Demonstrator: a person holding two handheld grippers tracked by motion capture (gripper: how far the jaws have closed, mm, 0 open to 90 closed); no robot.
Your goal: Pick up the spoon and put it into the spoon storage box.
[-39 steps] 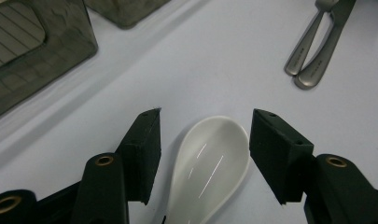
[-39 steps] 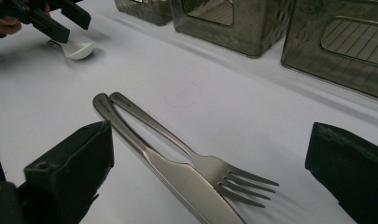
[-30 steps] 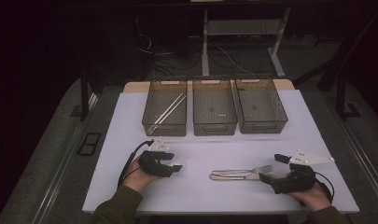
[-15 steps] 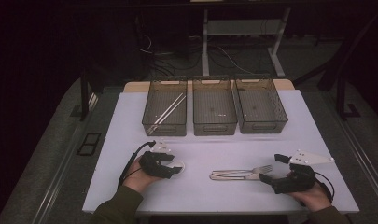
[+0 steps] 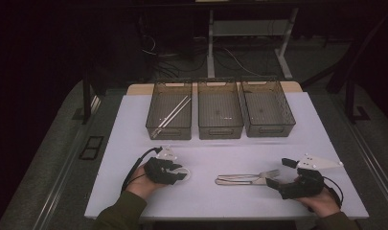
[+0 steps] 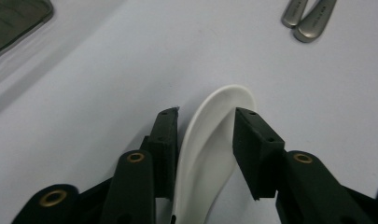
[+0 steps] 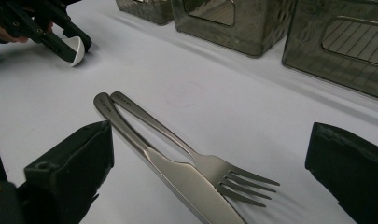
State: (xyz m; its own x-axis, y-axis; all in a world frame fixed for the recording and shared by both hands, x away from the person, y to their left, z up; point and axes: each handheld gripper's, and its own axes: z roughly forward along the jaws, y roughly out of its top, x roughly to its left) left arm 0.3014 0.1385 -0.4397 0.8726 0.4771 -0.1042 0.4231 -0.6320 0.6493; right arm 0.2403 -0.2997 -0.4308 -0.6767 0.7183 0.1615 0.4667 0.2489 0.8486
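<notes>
White table [image 5: 230, 201] carries a fork [image 7: 210, 170] and knife [image 7: 177, 179], their handle stamps too small to read. Left tool [image 6: 206, 122] has just been closing around the white spoon [image 6: 210, 154], left pad touching. Right tool [image 7: 210, 154] stands spread over the cutlery.

Dark room – grey floor [image 5: 48, 158], cables [image 5: 230, 57].

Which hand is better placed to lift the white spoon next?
Left. The left tool already straddles the white spoon, its jaws just closing in, one pad touching, the other a gap away. The right tool stands wide open over the fork and knife, far from the spoon.
</notes>
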